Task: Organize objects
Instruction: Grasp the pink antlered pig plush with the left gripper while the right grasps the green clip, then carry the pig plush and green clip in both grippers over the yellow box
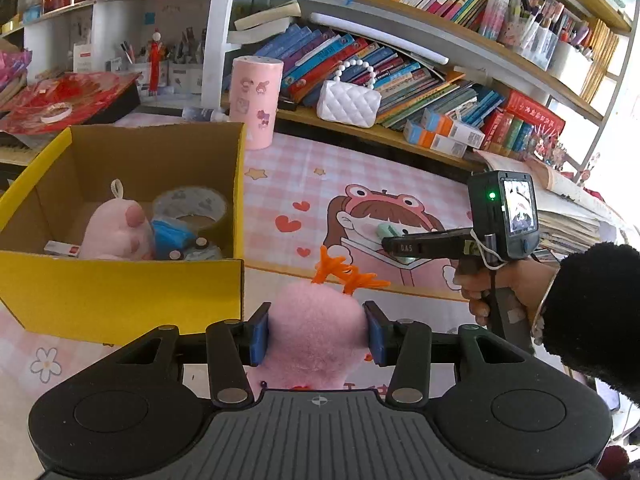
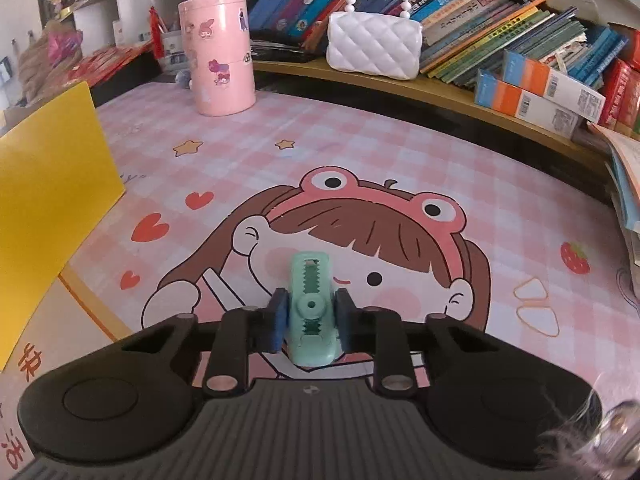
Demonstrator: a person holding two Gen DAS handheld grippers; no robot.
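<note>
Two grips are set: left jaws hold the plush, box at ten o'clock; right jaws pinch the clip on the counter, lengthwise toward twelve.

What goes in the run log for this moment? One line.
left tool: shut on pink plush | right tool: shut on green clip | yellow box: partly filled

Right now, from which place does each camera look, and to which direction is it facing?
Left wrist: on the left gripper, facing down over the pink plush toward the yellow box; the person's hand shows.
Right wrist: on the right gripper, facing down at the green clip; no hand shows.
Shared: the pink canister, white bag, desk mat.
</note>
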